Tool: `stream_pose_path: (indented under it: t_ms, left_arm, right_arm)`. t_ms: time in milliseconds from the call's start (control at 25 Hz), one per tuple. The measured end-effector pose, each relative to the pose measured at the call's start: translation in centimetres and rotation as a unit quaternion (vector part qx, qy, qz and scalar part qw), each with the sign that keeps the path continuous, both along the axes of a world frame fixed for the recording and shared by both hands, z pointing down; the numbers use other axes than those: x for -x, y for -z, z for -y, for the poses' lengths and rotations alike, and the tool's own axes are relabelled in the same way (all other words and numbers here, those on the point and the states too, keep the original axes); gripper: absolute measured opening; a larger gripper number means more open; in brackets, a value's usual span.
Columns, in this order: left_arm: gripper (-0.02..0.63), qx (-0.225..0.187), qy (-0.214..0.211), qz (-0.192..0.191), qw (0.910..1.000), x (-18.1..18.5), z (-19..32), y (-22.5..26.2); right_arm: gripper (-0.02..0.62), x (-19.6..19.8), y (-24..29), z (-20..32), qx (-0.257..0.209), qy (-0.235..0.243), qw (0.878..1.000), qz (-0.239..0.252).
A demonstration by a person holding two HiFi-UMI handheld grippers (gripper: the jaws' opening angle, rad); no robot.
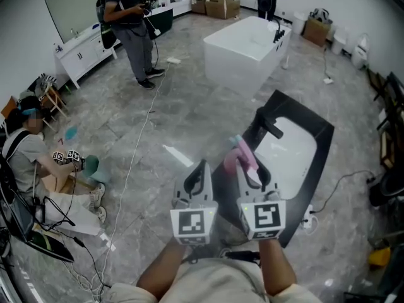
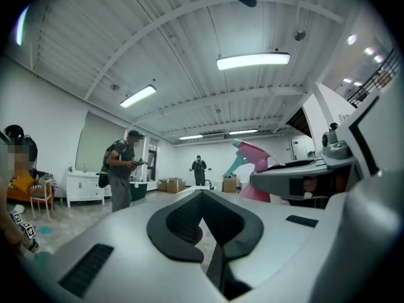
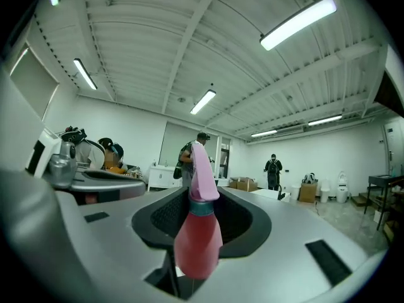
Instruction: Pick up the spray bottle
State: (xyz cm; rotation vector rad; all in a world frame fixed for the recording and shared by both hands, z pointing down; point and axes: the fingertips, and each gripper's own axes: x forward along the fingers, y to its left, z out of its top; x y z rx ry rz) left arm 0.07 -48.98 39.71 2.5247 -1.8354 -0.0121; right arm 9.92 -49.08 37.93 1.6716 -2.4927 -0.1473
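Note:
A pink spray bottle (image 1: 242, 157) with a teal collar stands upright between the jaws of my right gripper (image 1: 250, 173), which is shut on its body and held level in the air over the floor. In the right gripper view the bottle (image 3: 198, 235) fills the middle, its pink nozzle pointing up. My left gripper (image 1: 201, 173) hovers just to the left, jaws together with nothing between them. From the left gripper view the bottle (image 2: 255, 170) shows at the right, beside the right gripper's body.
A black vanity with a white sink (image 1: 295, 151) lies ahead on the right. A white bathtub (image 1: 243, 52) stands farther back. One person stands (image 1: 129, 17) at the far left, another sits (image 1: 24, 151) by cables on the floor. Cardboard boxes (image 1: 216, 5) are at the back.

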Motion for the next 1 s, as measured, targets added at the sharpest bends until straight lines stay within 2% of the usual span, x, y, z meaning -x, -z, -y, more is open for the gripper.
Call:
stream_pose_path:
  t_ms: [480,1000]
  left_arm:
    - [0.002,-0.027,-0.015,-0.014,0.9994,-2.0,-1.2,2.2]
    - [0.002,-0.031,-0.015,-0.011,0.9994,-2.5,-1.4,2.1]
  right_arm:
    - [0.133,-1.1,5.3,-3.5,-0.073,-0.006,0.997,0.033]
    - [0.133,-1.3,4.6,-3.3,-0.065,-0.008,0.997,0.028]
